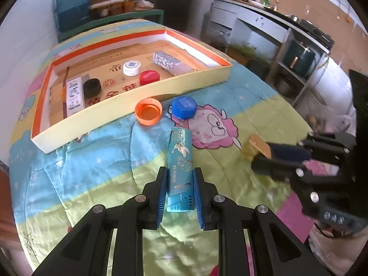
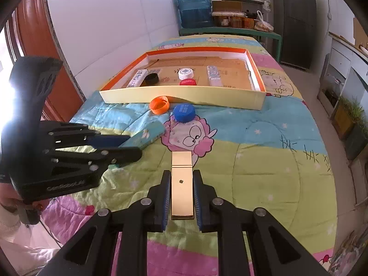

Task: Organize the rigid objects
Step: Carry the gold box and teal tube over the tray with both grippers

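Observation:
My left gripper (image 1: 180, 172) is shut on a teal lighter-shaped case (image 1: 179, 161), which points away over the quilt. My right gripper (image 2: 182, 177) is shut on a gold rectangular case (image 2: 182, 184). Each gripper shows in the other's view: the right one (image 1: 262, 158) with the gold case (image 1: 258, 147), the left one (image 2: 128, 147) with the teal case (image 2: 147, 135). An orange cap (image 1: 148, 111) and a blue cap (image 1: 184, 107) lie on the quilt just before the shallow yellow box (image 1: 138, 96). They also show in the right wrist view, orange cap (image 2: 159, 105) and blue cap (image 2: 184, 113).
The box (image 2: 184, 96) holds a white cap (image 2: 185, 73), a red cap (image 2: 188, 82), a black cap (image 2: 151, 78), a white stick pack (image 2: 137, 78) and a patterned silver pack (image 2: 214, 75). Shelves, a water jug (image 2: 194, 7) and a counter surround the quilt-covered table.

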A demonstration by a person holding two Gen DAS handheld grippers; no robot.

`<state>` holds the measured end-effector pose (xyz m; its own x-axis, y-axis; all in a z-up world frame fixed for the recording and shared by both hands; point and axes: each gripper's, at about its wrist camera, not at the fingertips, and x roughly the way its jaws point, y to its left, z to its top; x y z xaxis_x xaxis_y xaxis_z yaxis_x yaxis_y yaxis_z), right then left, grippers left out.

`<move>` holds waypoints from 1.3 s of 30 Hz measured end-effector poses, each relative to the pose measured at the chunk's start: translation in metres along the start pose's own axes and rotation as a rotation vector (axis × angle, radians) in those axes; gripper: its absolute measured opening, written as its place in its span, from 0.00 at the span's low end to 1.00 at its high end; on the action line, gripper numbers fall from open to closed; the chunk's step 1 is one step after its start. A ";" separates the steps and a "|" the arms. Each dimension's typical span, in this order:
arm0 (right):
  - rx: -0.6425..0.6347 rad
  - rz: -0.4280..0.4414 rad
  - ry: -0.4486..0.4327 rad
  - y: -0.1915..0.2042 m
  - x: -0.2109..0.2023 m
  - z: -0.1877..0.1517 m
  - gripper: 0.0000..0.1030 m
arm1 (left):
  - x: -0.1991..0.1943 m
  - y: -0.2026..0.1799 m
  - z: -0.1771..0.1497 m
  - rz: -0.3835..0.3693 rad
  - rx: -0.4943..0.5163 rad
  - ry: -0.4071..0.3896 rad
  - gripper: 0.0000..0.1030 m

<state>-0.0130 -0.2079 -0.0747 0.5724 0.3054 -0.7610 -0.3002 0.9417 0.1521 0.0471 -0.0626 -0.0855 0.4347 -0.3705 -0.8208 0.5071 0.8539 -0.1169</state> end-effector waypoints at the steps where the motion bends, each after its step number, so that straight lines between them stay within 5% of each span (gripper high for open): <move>1: 0.000 0.000 -0.001 0.000 -0.001 -0.001 0.18 | 0.001 -0.001 0.001 0.010 0.002 -0.002 0.22; 8: 0.018 0.003 -0.003 -0.003 -0.003 -0.002 0.18 | 0.009 -0.010 0.007 0.068 0.016 -0.020 0.24; 20: 0.031 0.012 -0.010 -0.004 -0.004 0.004 0.18 | 0.001 -0.002 0.002 0.053 -0.098 -0.067 0.22; 39: 0.001 0.032 -0.116 0.018 -0.039 0.056 0.18 | -0.075 0.007 0.023 0.177 -0.229 -0.211 0.22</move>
<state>0.0025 -0.1953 -0.0069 0.6472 0.3494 -0.6776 -0.3189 0.9314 0.1757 0.0351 -0.0376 -0.0118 0.6569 -0.2564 -0.7090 0.2405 0.9625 -0.1253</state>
